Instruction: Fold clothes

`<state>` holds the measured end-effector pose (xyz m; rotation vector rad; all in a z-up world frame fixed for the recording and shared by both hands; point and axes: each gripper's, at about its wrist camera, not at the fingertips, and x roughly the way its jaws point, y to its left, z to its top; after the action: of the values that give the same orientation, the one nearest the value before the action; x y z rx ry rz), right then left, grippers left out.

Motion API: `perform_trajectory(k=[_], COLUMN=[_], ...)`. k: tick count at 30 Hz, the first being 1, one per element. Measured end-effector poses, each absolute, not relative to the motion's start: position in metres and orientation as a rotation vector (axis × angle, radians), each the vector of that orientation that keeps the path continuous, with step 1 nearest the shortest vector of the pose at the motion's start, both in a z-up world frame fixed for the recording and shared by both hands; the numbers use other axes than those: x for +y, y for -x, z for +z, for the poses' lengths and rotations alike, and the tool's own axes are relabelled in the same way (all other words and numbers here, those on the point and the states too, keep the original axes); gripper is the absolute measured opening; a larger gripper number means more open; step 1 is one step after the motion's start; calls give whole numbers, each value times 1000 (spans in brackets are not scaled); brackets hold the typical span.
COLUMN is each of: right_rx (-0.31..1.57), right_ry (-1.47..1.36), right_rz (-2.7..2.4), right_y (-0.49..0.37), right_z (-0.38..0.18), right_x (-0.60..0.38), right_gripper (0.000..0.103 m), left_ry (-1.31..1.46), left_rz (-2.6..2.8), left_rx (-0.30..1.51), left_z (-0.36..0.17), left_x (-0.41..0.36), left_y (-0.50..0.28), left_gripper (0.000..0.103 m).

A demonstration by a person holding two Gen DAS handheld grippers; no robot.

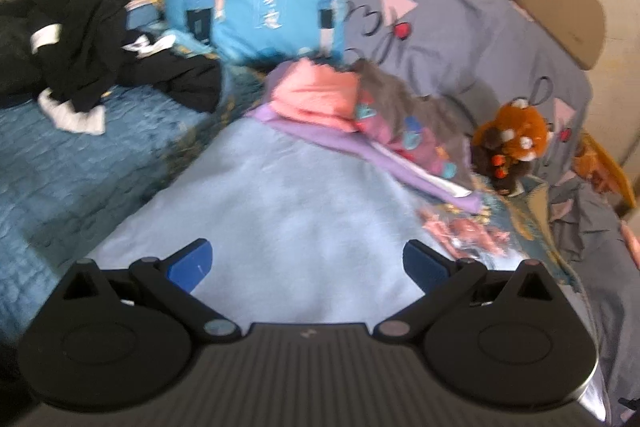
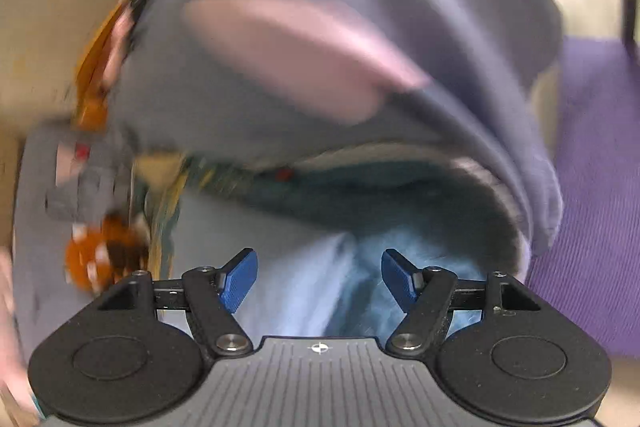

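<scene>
While the light blue garment lies spread flat on the bed directly ahead of the left gripper, neither claw has hold of it. The left gripper's jaws stand wide apart above the cloth, with nothing between the blue pads. The right gripper is likewise released, its jaws apart and empty, and its view is heavily smeared. It looks across one edge of the same light blue garment toward a grey quilt with a pink patch, which bulges close over that edge.

From here the main risk seems to be a wrong grab. The quilt hangs so near the garment's edge in the right view that a closing claw could pinch quilt fabric together with, or instead of, the garment, and a fold would then drag the bedding along. A second risk lies with the small pile of folded clothes, pink on purple, which sits at the far end of the garment and appears to overlap it. Lifting or pulling the far edge could tip that pile or pull it apart. The orange stuffed toy rests just beside the garment's right side and could be knocked or swept under a fold. The black clothes heaped at the far left are well apart and look safe. Finally, if only one claw takes a corner, the soft cloth would likely bunch rather than fold cleanly.
</scene>
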<state>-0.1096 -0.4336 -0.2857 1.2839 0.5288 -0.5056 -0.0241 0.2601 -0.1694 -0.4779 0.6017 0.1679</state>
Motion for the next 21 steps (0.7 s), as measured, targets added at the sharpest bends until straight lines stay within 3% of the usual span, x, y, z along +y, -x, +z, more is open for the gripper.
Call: perform_trajectory(k=[2, 4, 6, 10, 14, 18, 21], right_rx=[503, 469, 438, 411, 397, 369, 381], right_ry=[-1300, -1291, -1253, -1236, -1256, -1241, -1172], right_rz=[-507, -508, -508, -453, -430, -438, -461], right_y=[107, 102, 97, 88, 79, 81, 71], right_z=[-295, -299, -297, -296, -301, -305, -305], right_x=[-431, -426, -421, -421, -423, -422, -418], right_gripper=[71, 83, 88, 81, 81, 79, 69], left_ry=[459, 446, 438, 421, 515, 823, 982], left_rz=[138, 112, 91, 89, 211, 371, 438], left_rx=[610, 625, 636, 657, 663, 627, 584], left_z=[-170, -172, -173, -175, -181, -198, -209], left_x=[253, 245, 239, 231, 252, 300, 322], left_y=[21, 19, 18, 17, 20, 37, 51], left_gripper=[102, 102, 103, 103, 103, 103, 102])
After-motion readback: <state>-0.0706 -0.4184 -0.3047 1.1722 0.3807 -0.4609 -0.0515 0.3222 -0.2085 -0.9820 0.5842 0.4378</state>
